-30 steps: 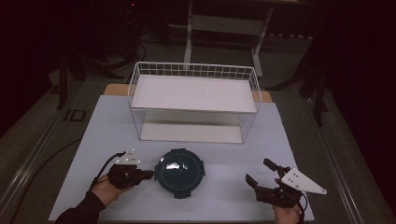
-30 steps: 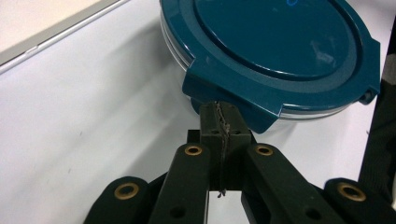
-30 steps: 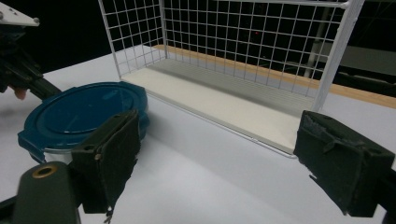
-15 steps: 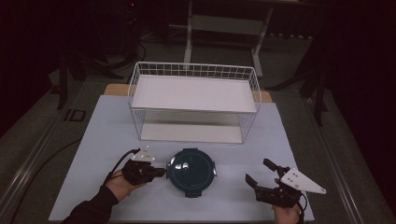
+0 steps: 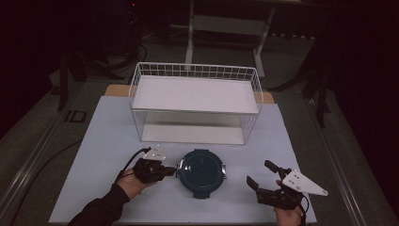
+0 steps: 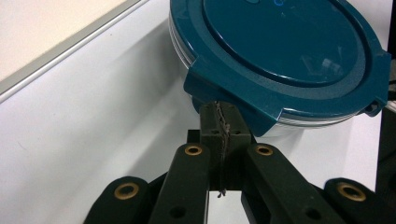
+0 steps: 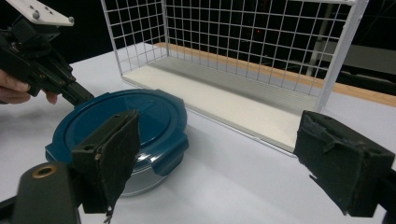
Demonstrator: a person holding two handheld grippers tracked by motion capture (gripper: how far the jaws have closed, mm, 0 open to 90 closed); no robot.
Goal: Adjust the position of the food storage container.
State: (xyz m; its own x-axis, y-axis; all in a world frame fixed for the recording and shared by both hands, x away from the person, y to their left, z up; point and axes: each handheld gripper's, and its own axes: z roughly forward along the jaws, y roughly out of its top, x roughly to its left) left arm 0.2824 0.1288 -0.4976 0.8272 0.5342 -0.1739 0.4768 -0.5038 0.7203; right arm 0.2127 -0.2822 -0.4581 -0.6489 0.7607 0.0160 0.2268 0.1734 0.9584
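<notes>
A round container with a dark teal clip-on lid (image 5: 201,173) sits on the white table, near the front and just left of centre. My left gripper (image 5: 171,172) is shut, and its tips touch the container's left side. In the left gripper view the shut jaws (image 6: 220,126) press under a lid tab of the container (image 6: 280,51). My right gripper (image 5: 259,172) stands open at the front right, apart from the container. In the right gripper view the container (image 7: 121,126) lies beyond its wide-open pads (image 7: 224,154), with the left gripper (image 7: 77,93) at the container's far edge.
A white wire shelf rack (image 5: 195,70) stands across the back of the table (image 5: 94,141), with a white board on top and an open space below (image 7: 233,100). Dark floor and stand legs lie beyond the table.
My left gripper has slid to the right with the container against its tips, so the container has shifted right and a little toward the rack. The right gripper has stayed put.
</notes>
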